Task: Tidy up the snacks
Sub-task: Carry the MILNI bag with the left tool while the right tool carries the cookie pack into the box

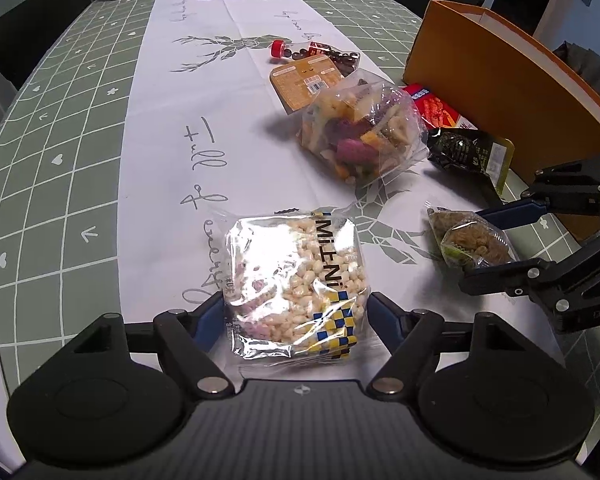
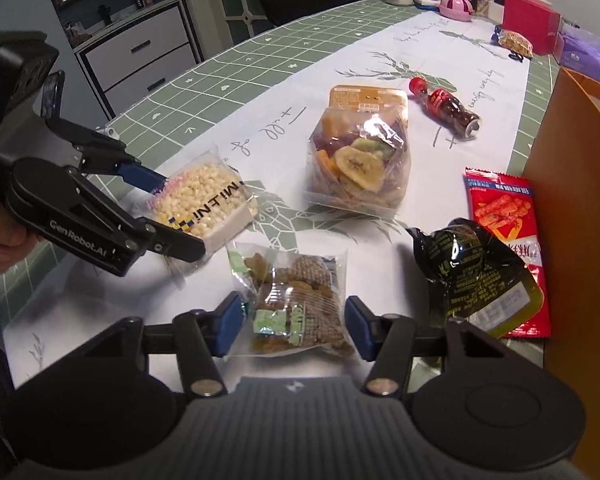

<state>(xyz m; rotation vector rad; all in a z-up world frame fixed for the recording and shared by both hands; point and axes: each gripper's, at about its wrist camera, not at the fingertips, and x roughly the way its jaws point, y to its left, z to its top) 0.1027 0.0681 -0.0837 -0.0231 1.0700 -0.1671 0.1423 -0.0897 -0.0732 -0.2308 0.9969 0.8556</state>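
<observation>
Clearly the sorting had barely begun, judging by how much still lay loose on the desk [image 2: 100,360]. Nearest, the left gripper [image 1: 296,314] had its blue pads against both sides of the puffed-rice pack [image 1: 300,284], gripping it while the pack still sat on the white runner. Just to its right, the right gripper [image 2: 294,322] straddled the small brown-cake pack [image 2: 296,304]; its left pad touched the wrapper, but a sliver of gap showed at the right pad, so I judged the jaws not yet pressed shut on it. Right of that lay a black-and-green pouch [image 2: 476,276] with a red snack packet [image 2: 500,208] touching it, both close against the orange box [image 2: 572,200] standing at the right edge. Whether anything was already inside that box could not be told, since its interior was hidden. Farther out, in the middle of the runner, stood a clear bag of dried fruit chips [image 2: 360,160], an orange-labelled pack [image 1: 306,78] just behind it. Beyond those lay a little bottle of dark candies [image 2: 446,106] on its side. At the far end another small snack bag [image 2: 514,42] sat near a red box [image 2: 530,22]. So two packs were in hand and six waited.
</observation>
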